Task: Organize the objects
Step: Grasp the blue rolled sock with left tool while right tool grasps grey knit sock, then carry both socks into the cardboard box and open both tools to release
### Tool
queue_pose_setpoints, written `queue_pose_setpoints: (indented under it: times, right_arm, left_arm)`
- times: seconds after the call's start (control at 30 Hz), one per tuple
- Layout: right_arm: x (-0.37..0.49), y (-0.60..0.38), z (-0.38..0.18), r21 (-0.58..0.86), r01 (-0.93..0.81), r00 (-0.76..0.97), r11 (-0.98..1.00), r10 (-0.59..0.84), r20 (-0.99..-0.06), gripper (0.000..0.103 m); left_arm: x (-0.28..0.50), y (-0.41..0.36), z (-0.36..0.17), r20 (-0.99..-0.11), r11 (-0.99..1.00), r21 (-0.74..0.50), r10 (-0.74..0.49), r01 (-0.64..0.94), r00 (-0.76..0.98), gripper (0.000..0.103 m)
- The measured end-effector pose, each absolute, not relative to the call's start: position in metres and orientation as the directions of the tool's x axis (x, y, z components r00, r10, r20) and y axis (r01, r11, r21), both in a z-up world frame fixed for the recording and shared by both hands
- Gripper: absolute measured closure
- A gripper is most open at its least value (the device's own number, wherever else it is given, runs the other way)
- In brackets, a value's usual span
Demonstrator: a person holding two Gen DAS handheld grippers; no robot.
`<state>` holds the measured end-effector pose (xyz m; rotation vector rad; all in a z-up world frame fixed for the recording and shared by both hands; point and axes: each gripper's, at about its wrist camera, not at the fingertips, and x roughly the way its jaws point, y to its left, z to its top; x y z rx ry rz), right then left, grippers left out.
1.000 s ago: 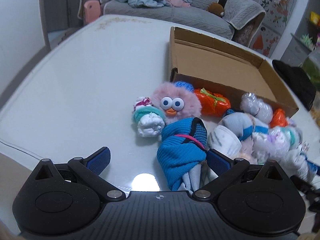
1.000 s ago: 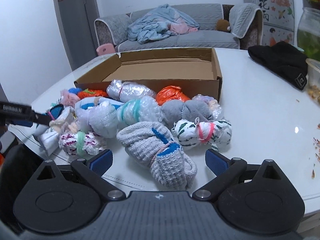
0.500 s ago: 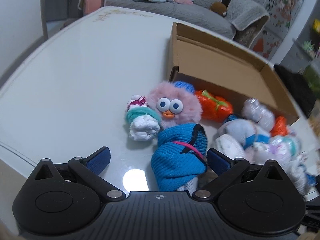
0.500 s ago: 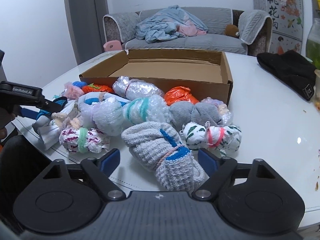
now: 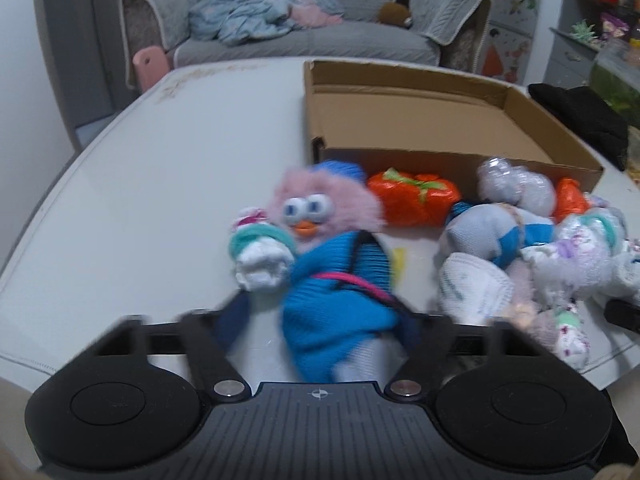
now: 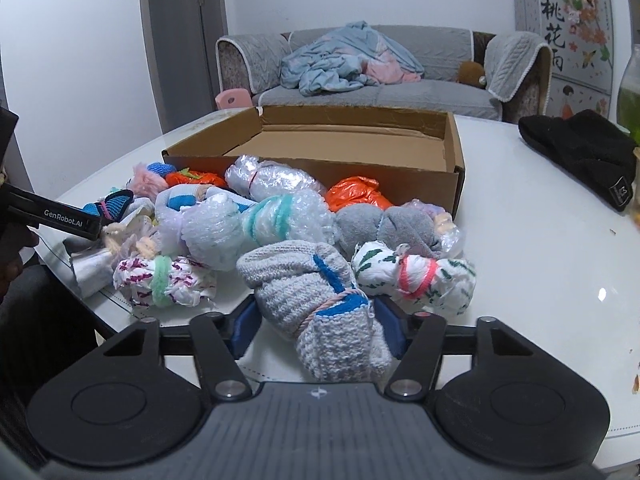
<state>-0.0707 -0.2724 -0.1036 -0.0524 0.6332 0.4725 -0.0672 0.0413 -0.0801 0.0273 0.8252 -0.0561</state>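
Nearest to us in the left wrist view, our left gripper [image 5: 320, 316] has its blue pads narrowed around the blue knitted bundle [image 5: 340, 300], which sits between them at the near edge of the white table [image 5: 160, 184]; motion blur keeps us from telling whether the pads actually press it. In the right wrist view our right gripper [image 6: 316, 326] stands likewise close on both sides of the grey knitted bundle [image 6: 316, 300], the pads at or just beside its flanks, near the same table edge. Just beside the blue bundle on its left lies a small white bundle with a teal band [image 5: 260, 252], and touching it behind is a pink fluffy toy [image 5: 324, 210] with round eyes and an orange beak. Beyond the grey bundle the pile spreads along the table: a white bundle with purple marks and a green band [image 6: 162, 282] to its left, a leaf-print bundle tied in pink [image 6: 416, 276] to its right, then a bubble-wrap bundle with a teal band [image 6: 256, 228] and a grey sock roll [image 6: 384, 228]. Further back two orange bundles [image 6: 356, 196] rest against the near wall of the open cardboard box [image 6: 448, 176], which occupies the table's middle. A black knit hat [image 6: 580, 152] lies well apart toward the far right edge.
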Motion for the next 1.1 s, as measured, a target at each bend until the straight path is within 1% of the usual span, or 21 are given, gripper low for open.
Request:
queue_pose_setpoints:
  times: [0.2, 0.6, 0.8, 0.93, 1.1]
  right_arm:
    - [-0.072, -0.274, -0.101, 0.099, -0.450, 0.705, 0.887, 0.422, -0.571, 0.056]
    - [-0.074, -0.284, -0.084, 0.126, -0.472, 0.710, 0.873, 0.461, -0.532, 0.057]
    - [-0.075, -0.293, -0.058, 0.151, -0.487, 0.731, 0.861, 0.495, -0.470, 0.057]
    - [-0.063, -0.293, -0.038, 0.137, -0.492, 0.752, 0.860, 0.499, -0.431, 0.057]
    - [-0.034, -0.291, -0.023, 0.137, -0.496, 0.759, 0.858, 0.504, -0.412, 0.057]
  left_arm:
    - [-0.072, 0.048, -0.076, -0.734, 0.996, -0.059, -0.085, 0.062, 0.674, 0.047]
    - [-0.082, 0.054, -0.053, -0.699, 0.994, -0.091, -0.112, 0.067, 0.706, 0.047]
    - [-0.083, 0.055, -0.028, -0.664, 0.994, -0.072, -0.106, 0.077, 0.740, 0.047]
    - [-0.069, 0.058, -0.008, -0.638, 0.994, -0.071, -0.109, 0.083, 0.763, 0.047]
    - [-0.045, 0.052, 0.012, -0.614, 0.994, -0.032, -0.102, 0.104, 0.783, 0.047]
